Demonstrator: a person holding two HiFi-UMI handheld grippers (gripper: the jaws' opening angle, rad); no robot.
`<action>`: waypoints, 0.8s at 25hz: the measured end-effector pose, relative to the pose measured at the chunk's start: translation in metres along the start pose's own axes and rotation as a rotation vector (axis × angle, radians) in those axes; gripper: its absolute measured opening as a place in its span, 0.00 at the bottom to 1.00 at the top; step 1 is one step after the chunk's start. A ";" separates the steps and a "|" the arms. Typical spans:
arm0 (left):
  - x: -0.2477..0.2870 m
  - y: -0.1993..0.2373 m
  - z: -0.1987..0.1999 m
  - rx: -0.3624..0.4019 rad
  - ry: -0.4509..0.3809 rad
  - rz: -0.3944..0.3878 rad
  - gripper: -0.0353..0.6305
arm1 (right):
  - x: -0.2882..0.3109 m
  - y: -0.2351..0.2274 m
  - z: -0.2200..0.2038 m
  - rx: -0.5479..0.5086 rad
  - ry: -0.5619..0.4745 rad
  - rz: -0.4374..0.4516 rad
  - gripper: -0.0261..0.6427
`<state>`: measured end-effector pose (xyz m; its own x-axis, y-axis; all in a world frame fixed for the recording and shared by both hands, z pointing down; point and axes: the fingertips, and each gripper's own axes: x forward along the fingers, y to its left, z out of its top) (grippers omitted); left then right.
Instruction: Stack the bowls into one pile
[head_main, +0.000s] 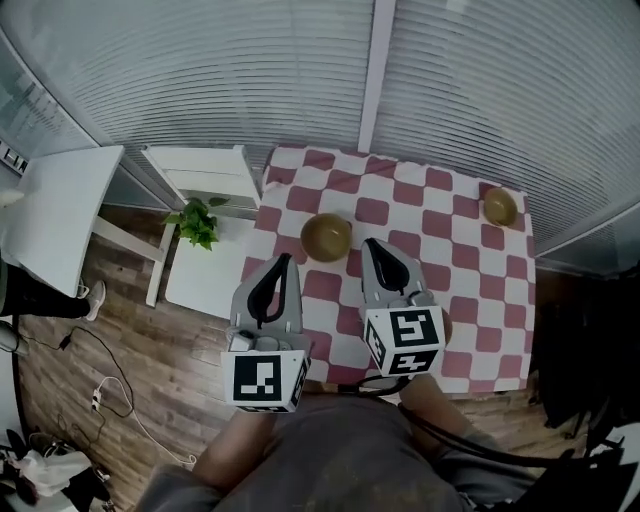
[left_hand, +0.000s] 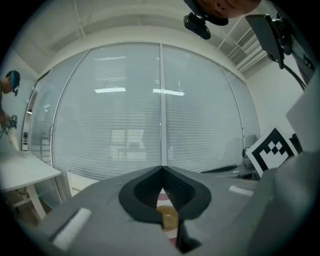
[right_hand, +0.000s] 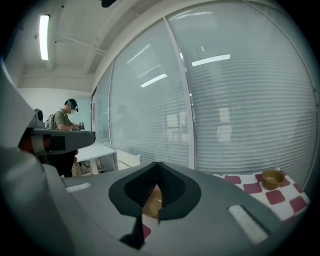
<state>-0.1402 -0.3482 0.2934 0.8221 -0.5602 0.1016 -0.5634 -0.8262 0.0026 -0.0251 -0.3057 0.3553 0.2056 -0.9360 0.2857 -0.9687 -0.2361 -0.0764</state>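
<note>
1. Starting with the head view: the left gripper and right gripper both have their jaws pinched together with nothing in them. They sit on either side of the larger bowl, on its near side. The smaller bowl is well apart from the larger bowl, out at the far right corner of the tabletop. My worry is that going in with the jaws closed would just shove the larger bowl, and the tabletop's left edge is near it. There's lots of bare checked cloth to the right of the larger bowl for carrying stuff across.
2. Left gripper view: the tips meet and it's empty. The larger bowl only peeks through the gap below the tips, so lining up on its rim looks kinda guessy. A bad line could tip it.
3. Right gripper view: these jaws are closed and empty too, with the larger bowl showing behind the slot. The smaller bowl is far right of it, close to the tabletop edge by the blinds. A clumsy nudge there could knock it off.
</note>
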 end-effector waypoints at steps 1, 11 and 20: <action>0.007 0.003 -0.006 -0.008 0.019 -0.010 0.05 | 0.008 -0.002 -0.006 0.013 0.019 -0.006 0.08; 0.064 0.026 -0.066 -0.080 0.182 -0.098 0.05 | 0.075 -0.026 -0.085 0.164 0.235 -0.095 0.10; 0.085 0.040 -0.107 -0.134 0.277 -0.139 0.05 | 0.090 -0.022 -0.146 0.273 0.349 -0.140 0.22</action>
<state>-0.1019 -0.4227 0.4086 0.8486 -0.3899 0.3575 -0.4682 -0.8681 0.1646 -0.0051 -0.3465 0.5222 0.2276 -0.7572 0.6122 -0.8531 -0.4582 -0.2496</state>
